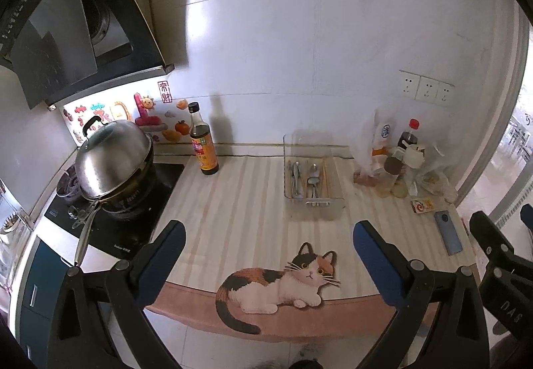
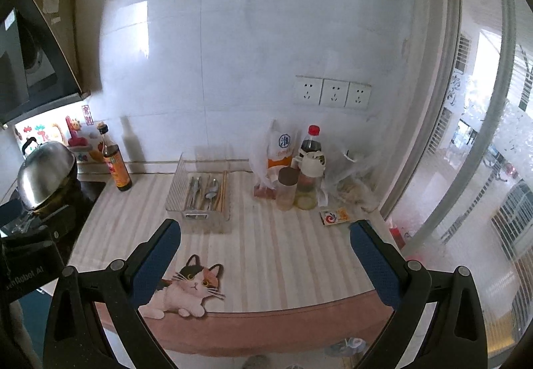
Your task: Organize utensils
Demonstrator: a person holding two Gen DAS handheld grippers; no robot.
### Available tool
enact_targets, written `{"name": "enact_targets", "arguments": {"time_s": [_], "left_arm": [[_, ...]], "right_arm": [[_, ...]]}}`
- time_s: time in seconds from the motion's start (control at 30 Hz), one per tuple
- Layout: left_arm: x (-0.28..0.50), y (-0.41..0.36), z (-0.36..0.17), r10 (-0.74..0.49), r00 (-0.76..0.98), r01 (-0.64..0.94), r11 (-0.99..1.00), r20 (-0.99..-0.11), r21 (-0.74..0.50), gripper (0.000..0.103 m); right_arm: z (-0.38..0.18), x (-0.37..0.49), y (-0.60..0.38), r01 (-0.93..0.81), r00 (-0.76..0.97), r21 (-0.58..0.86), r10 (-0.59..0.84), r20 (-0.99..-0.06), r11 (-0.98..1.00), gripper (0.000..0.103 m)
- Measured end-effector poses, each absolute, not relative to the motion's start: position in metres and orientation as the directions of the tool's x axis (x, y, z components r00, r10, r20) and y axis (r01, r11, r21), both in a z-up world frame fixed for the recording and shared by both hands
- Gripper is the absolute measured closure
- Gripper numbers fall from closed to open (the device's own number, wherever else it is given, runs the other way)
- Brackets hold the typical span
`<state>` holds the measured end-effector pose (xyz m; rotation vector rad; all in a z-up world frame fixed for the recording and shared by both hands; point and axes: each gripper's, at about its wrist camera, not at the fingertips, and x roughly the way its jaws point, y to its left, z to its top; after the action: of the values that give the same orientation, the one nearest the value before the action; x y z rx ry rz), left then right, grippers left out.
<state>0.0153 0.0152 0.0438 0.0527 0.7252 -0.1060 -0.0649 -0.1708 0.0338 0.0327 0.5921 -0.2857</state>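
We hold both grippers back from the desk point(image 1: 233, 189), high over its near edge, with nothing between the jaws of either one. The left gripper point(image 1: 269, 252) has its blue-padded jaws wide apart, and the right gripper point(image 2: 265, 250) stands the same way. We judge this a resting or surveying pose, with no grasp in hand.

The utensils lie in the clear plastic organizer tray point(image 1: 313, 202), at twelve o'clock from the left gripper and about eleven o'clock from the right one. Inside, sorted lengthwise into lanes, are the metal forks or knives point(image 1: 295, 177), the metal spoons point(image 1: 313, 179) and the wooden chopsticks point(image 1: 324, 177). No loose utensil shows on the striped cat-print mat point(image 1: 279, 275), so the sorting looks done or nearly so.

Much is hard to read. The tray's clear walls blur the pieces, so we cannot count them or tell forks from knives. At two o'clock, the clear plastic bags point(image 2: 353, 175) hide part of the condiment bottles point(image 2: 309, 169).
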Motion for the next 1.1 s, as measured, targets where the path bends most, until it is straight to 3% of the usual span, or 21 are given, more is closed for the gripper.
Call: {"name": "enact_targets", "arguments": {"time_s": [1.1], "left_arm": [[0.06, 0.006, 0.053, -0.049, 0.7, 0.089, 0.996, -0.713, 0.019, 0.0]], "right_arm": [[0.049, -0.007, -0.185, 0.254, 0.751, -0.06, -0.236, -0.616, 0.965, 0.0]]}}
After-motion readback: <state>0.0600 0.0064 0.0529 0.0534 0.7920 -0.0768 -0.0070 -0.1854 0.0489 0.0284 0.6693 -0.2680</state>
